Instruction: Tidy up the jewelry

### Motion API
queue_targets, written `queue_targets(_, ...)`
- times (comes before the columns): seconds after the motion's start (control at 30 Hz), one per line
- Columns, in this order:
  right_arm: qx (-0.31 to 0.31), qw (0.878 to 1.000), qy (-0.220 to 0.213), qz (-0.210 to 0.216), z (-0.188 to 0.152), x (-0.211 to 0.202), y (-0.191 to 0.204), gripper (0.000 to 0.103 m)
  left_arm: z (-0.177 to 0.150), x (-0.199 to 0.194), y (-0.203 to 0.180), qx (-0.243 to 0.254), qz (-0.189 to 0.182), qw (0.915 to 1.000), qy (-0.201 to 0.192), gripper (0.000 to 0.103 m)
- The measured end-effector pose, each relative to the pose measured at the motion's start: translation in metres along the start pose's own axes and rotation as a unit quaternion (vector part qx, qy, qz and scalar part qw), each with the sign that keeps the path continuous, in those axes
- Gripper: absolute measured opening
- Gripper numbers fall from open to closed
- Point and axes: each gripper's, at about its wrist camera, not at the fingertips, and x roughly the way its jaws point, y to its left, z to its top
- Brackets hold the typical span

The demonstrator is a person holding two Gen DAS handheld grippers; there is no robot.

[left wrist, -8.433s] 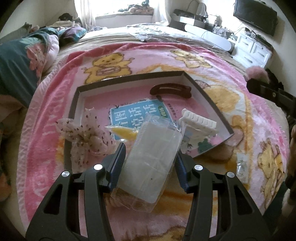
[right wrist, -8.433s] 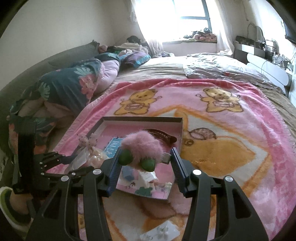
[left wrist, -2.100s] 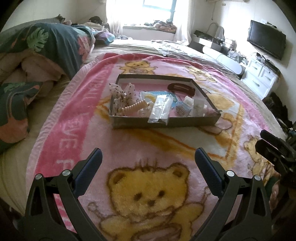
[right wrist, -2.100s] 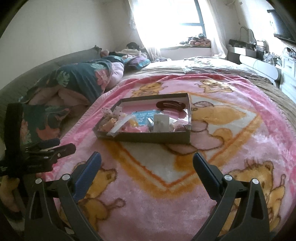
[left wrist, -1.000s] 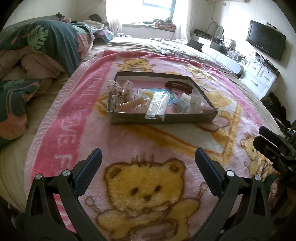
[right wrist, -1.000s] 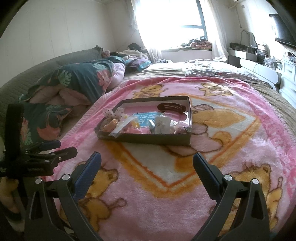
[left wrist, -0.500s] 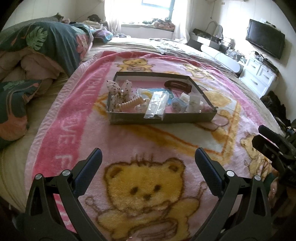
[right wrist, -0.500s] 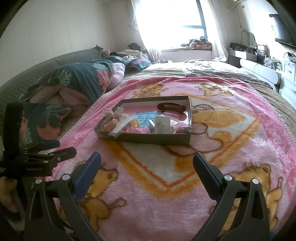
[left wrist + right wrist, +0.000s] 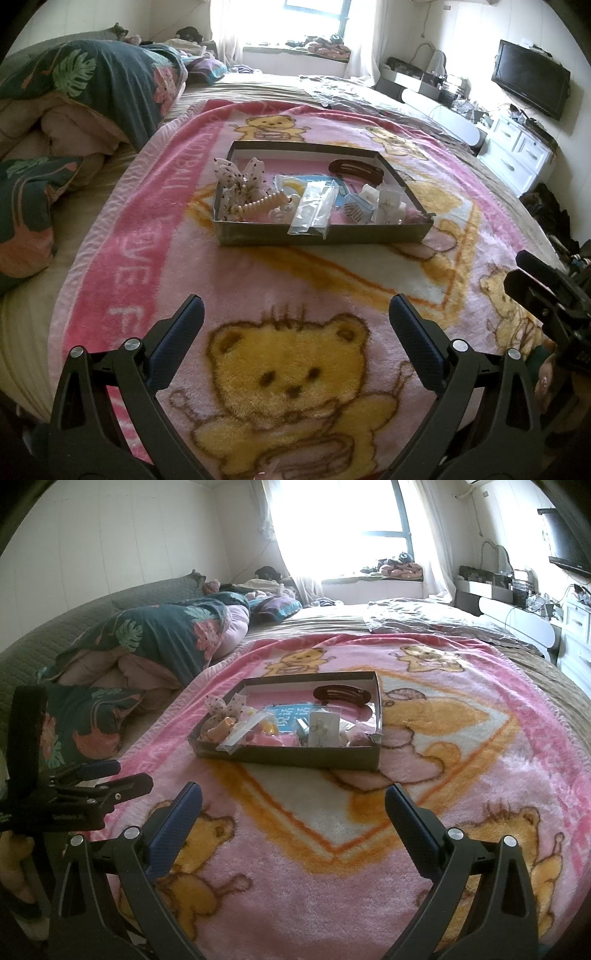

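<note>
A shallow dark box sits on the pink bear blanket mid-bed. It holds a brown hair clip, a spotted bow, a beige claw clip, a clear plastic packet resting over the near rim, a white card and other small pieces. My left gripper is open and empty, well short of the box. My right gripper is open and empty, also short of it.
A floral duvet is heaped along the left side of the bed. A white dresser and a TV stand at the right wall. The window is at the far end. Each gripper shows in the other's view.
Over the last seconds both grippers let go of their items in the box, opened and drew back toward the foot of the bed. In the last half second almost nothing moved.
</note>
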Motion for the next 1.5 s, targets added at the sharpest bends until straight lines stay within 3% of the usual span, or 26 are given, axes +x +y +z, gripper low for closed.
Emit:
queue_targets(1.17, 0.003, 1.000, 0.009, 0.003, -0.005, 0.003, 0.004, 0.099, 0.003, -0.001, 0.005, -0.005, 0.007, 1.0000, 0.001, 0.094)
queue_targets(1.5, 0.003, 1.000, 0.010, 0.003, -0.005, 0.003, 0.004, 0.099, 0.004, -0.001, 0.011, -0.024, -0.006, 0.9997, 0.006, 0.094)
